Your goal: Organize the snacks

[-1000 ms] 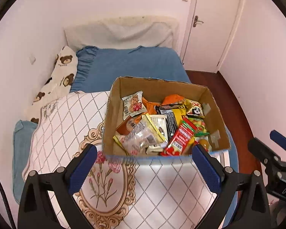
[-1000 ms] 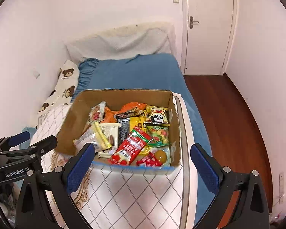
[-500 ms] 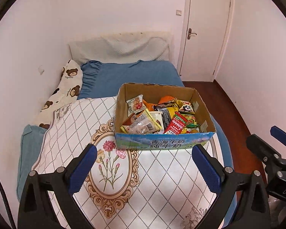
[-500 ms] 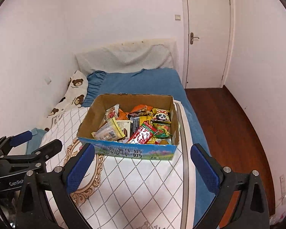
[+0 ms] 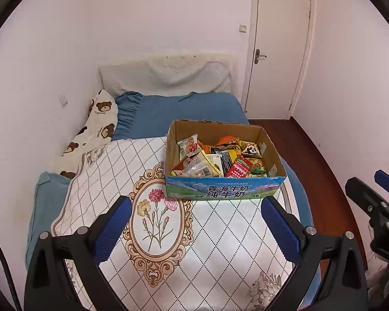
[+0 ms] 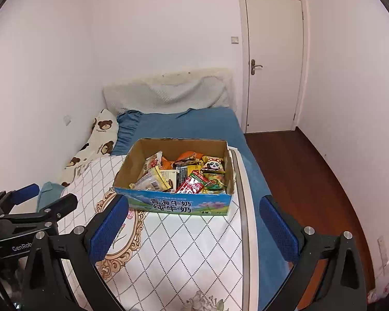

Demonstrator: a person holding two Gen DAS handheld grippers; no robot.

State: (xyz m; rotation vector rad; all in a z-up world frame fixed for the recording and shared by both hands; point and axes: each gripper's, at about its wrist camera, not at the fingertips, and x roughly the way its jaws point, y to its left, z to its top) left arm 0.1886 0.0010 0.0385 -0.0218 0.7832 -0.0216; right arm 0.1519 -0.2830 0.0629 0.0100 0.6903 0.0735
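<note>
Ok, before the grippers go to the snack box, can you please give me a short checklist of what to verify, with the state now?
1. Left gripper open and holding nothing: ok.
2. Right gripper open and holding nothing: ok.
3. Snack box upright with its top open, resting on the patterned cloth: ok.
4. Snacks reachable from above: ok; the red packet and the panda packet lie on top of the pile.
5. Sorting place prepared: not ok; no second container is in view, only bare cloth in front of the box.
6. What lies under the top layer of snacks: cannot tell; the packets overlap.
</note>
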